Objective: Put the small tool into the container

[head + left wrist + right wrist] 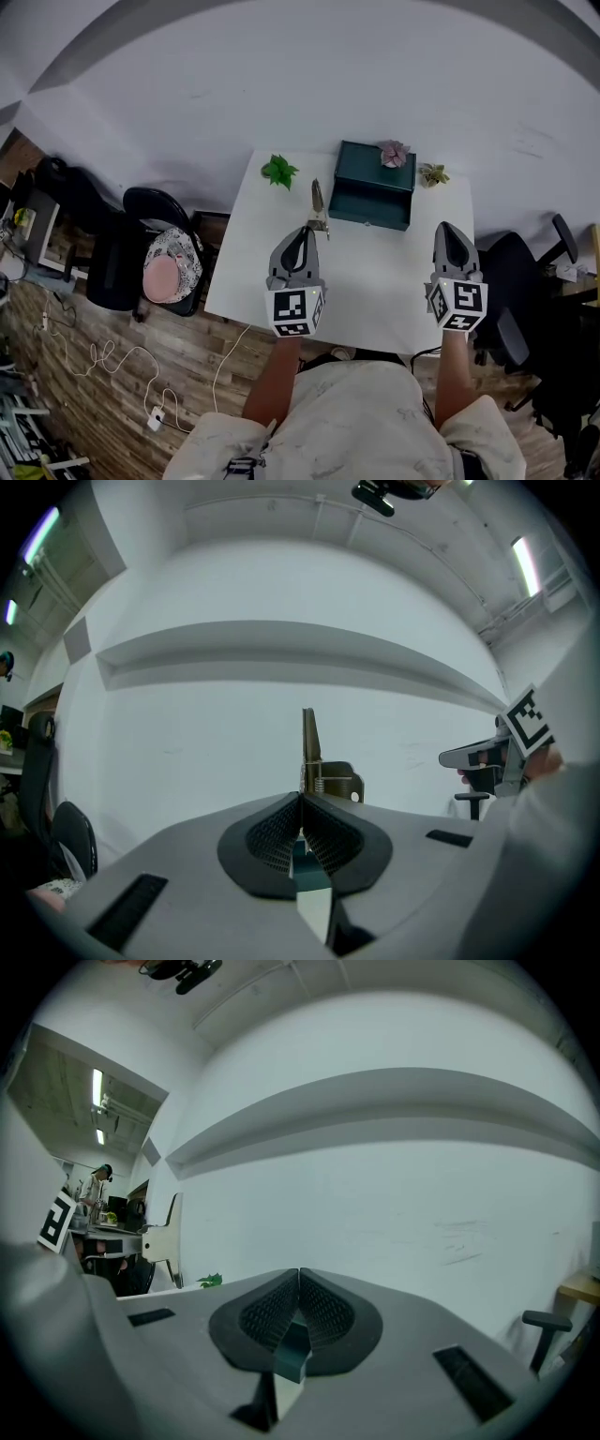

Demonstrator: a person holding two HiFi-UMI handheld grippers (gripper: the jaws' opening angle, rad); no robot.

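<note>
The small tool [318, 208], a thin brassy metal piece with a spring, stands upright at the tip of my left gripper [302, 232], which is shut on its lower end above the white table [389, 281]. In the left gripper view the tool [309, 752] rises straight beyond the closed jaws of the left gripper [302, 799]. The container [373, 192] is a dark green box with its lid down, just right of and behind the tool. My right gripper [452, 230] hovers over the table's right side, shut and empty. Its own view shows the right gripper [298, 1274] with its jaws meeting.
A pink potted plant [394, 153] sits on the box's lid. A green plant [279, 171] and another small plant [432, 174] flank the box. Left of the table is a black chair [141, 225] holding a pink item, right of it another chair [530, 272]. Cables [112, 361] lie on the floor.
</note>
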